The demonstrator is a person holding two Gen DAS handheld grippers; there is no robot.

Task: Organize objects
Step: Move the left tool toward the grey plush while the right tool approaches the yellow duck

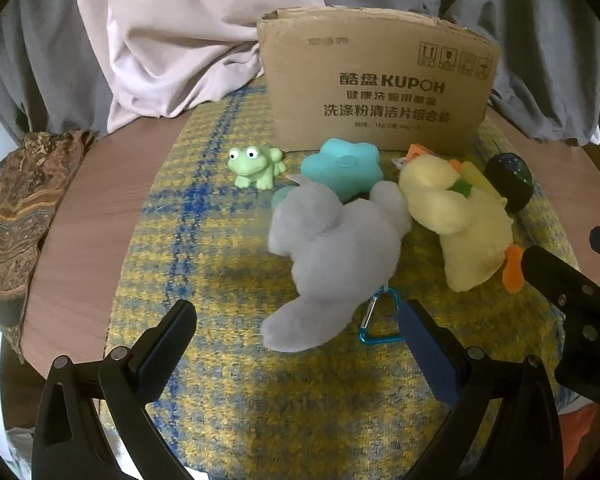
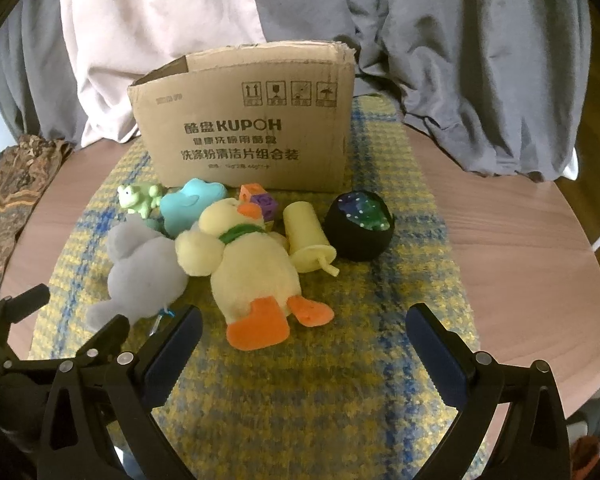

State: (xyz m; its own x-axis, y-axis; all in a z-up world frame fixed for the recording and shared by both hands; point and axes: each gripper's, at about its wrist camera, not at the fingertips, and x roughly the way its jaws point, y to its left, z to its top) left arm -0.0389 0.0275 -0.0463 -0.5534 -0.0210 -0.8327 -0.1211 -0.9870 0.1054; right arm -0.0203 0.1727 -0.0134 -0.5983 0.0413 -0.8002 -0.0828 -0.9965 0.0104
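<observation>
Counting seven toys before one cardboard box (image 2: 252, 120) on my desk (image 2: 520, 248): grey plush (image 1: 332, 256), yellow duck (image 2: 252, 264), green frog (image 1: 256, 162), teal star (image 1: 344, 166), black ball (image 2: 360, 226), yellow cylinder (image 2: 306, 236), a cube (image 2: 258, 200). My left gripper (image 1: 296, 344) and right gripper (image 2: 302, 344) hover low, fingers spread, empty.

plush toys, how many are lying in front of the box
2: a grey plush on the left and a yellow duck plush beside it on the right, touching it. Others may be hidden behind them or inside the cardboard box.

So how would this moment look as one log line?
left claw: open, empty | right claw: open, empty | toys: on mat before box | box contents: unseen
</observation>
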